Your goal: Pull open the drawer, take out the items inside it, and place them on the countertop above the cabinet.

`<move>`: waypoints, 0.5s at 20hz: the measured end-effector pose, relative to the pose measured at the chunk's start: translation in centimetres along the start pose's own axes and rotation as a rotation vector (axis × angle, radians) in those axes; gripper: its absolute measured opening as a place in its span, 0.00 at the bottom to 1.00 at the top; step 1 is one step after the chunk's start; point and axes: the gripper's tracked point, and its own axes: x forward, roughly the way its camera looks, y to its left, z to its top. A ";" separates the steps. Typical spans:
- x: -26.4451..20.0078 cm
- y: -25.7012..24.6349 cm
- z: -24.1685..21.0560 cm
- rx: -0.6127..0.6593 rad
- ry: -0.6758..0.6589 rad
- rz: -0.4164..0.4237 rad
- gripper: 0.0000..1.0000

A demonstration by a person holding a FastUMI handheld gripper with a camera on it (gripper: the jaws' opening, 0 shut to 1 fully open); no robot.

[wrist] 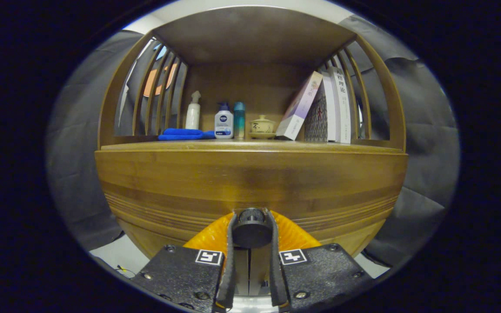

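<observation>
Brand label on white bottle [223, 124], Chinese characters on book spine [342, 104]; tool [251, 216] grips drawer knob [251, 231].

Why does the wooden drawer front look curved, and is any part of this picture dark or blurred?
Gripper view: fisheye distortion bows the drawer front and countertop edge; the shelf recess is dim under its top board, yet the bottles and books stay sharp; the knob, held in the gripper, is close and dark.

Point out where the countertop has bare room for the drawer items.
The countertop's front strip is bare along its whole width. Further back it is crowded: blue cloth, spray bottle, two bottles, lidded cup, then leaning books. A narrow gap sits between cup and books. The gripper is shut on the drawer knob.
</observation>
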 end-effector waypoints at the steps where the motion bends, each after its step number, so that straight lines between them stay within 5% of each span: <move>1: -0.3 0.0 0.0 -0.004 0.001 0.001 0.34; 10: -5.6 -0.3 -1.3 -0.007 0.013 0.010 0.33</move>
